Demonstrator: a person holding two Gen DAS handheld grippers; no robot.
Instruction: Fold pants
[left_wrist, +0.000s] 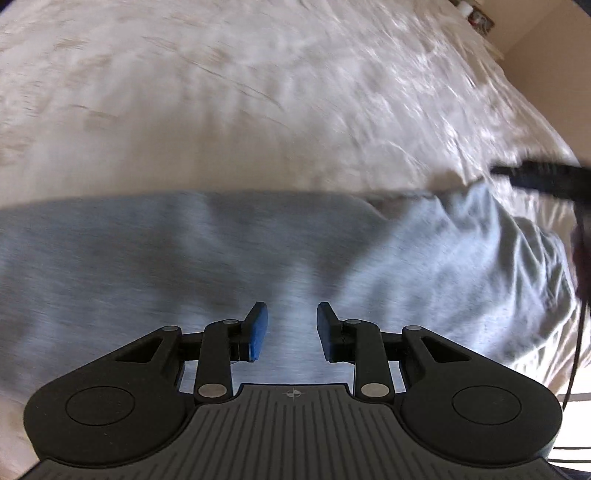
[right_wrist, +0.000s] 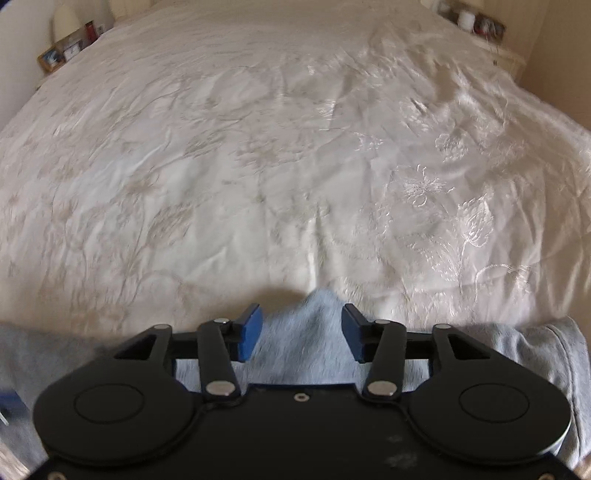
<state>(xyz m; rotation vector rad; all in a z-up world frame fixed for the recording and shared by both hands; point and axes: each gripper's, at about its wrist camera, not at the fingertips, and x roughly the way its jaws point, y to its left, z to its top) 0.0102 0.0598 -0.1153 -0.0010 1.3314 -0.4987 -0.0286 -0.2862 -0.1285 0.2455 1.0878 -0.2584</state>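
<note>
Light grey pants (left_wrist: 184, 258) lie across the near part of a bed with a cream embroidered bedspread (left_wrist: 258, 92). My left gripper (left_wrist: 292, 332) is open just above the grey cloth, with nothing between its blue pads. In the right wrist view my right gripper (right_wrist: 302, 332) is open, and a raised peak of the grey pants (right_wrist: 314, 332) stands between its pads without being pinched. The right gripper's dark fingers (left_wrist: 546, 177) show blurred at the right edge of the left wrist view, over the pants' rumpled right end.
The bedspread (right_wrist: 277, 166) stretches far ahead of both grippers. Small items stand on a bedside surface at the far left (right_wrist: 66, 48) and another at the far right (right_wrist: 476, 22). A cable (left_wrist: 576, 332) hangs at the right.
</note>
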